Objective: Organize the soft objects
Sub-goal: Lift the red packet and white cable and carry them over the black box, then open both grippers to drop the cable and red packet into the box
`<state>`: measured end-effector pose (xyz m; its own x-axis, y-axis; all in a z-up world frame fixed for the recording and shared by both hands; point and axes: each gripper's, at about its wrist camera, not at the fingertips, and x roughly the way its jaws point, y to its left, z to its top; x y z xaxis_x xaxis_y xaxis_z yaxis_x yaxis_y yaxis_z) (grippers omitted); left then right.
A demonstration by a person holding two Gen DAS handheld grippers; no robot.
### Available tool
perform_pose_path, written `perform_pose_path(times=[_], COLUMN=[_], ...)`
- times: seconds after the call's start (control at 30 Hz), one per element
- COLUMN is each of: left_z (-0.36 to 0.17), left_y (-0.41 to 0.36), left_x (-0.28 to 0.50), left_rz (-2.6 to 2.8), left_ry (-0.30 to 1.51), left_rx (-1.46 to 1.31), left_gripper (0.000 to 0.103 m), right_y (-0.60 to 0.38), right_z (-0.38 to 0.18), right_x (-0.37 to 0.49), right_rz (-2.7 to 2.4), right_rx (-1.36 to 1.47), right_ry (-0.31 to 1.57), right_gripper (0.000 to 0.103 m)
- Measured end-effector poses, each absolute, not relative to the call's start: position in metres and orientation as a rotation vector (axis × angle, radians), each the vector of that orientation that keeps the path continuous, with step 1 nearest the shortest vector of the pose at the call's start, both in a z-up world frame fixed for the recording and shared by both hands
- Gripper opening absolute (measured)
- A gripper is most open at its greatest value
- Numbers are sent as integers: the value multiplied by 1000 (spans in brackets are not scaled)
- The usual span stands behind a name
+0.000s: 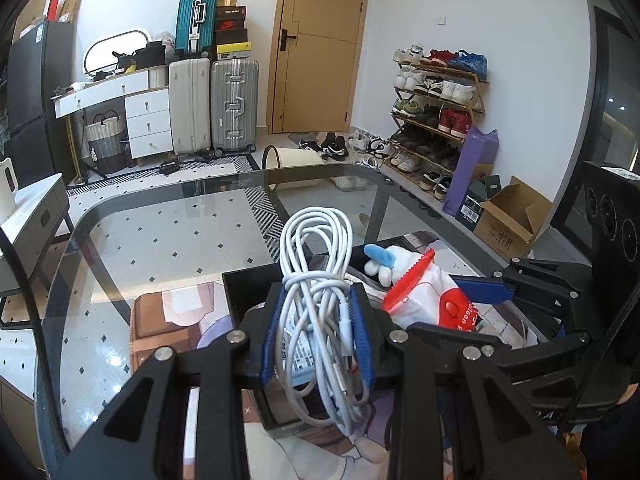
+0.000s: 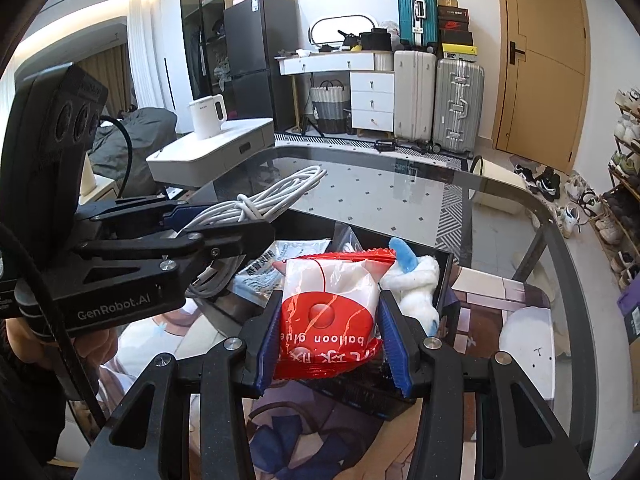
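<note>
My left gripper [image 1: 318, 330] is shut on a coiled white cable [image 1: 316, 280] and holds it above a black tray [image 1: 248, 284] on the printed mat. My right gripper [image 2: 328, 340] is shut on a red and white balloon glue packet [image 2: 328, 312], held over the same tray [image 2: 444, 276]. A white plush toy with a blue ear [image 2: 416, 284] lies in the tray beside the packet; it also shows in the left wrist view [image 1: 384, 264]. Flat plastic packets [image 2: 276, 268] lie in the tray under the left gripper [image 2: 224, 220]. The right gripper shows at the right of the left wrist view [image 1: 492, 292].
The tray sits on a printed mat [image 1: 168, 320] on a glass table [image 1: 160, 232]. A white side table with a kettle [image 2: 208, 116] stands at the left. Suitcases [image 1: 212, 104], a shoe rack [image 1: 436, 112] and cardboard boxes [image 1: 512, 220] line the walls.
</note>
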<state>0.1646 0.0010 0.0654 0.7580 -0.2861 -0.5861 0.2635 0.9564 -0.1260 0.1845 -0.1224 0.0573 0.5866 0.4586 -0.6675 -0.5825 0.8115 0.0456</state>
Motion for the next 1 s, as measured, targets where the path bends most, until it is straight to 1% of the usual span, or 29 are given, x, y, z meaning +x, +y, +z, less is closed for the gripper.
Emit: perform_pose_path(times=[0.4,0.9,1.0], left_z=[47,32,32], left_y=[-9,-13,-14], left_x=[185,189,188], left_rz=[-304,-298,-296], left_ry=[687,705,708], left_rx=[-18,17,28], left_gripper=[30,30,29], right_y=[-109,-97,-96], right_z=[45,30,31], right_x=[205,222,221], right_rz=[603,619,630], right_rx=[-245,-327,-349], right_ry=[745,776,772], right_gripper=[46,46,49])
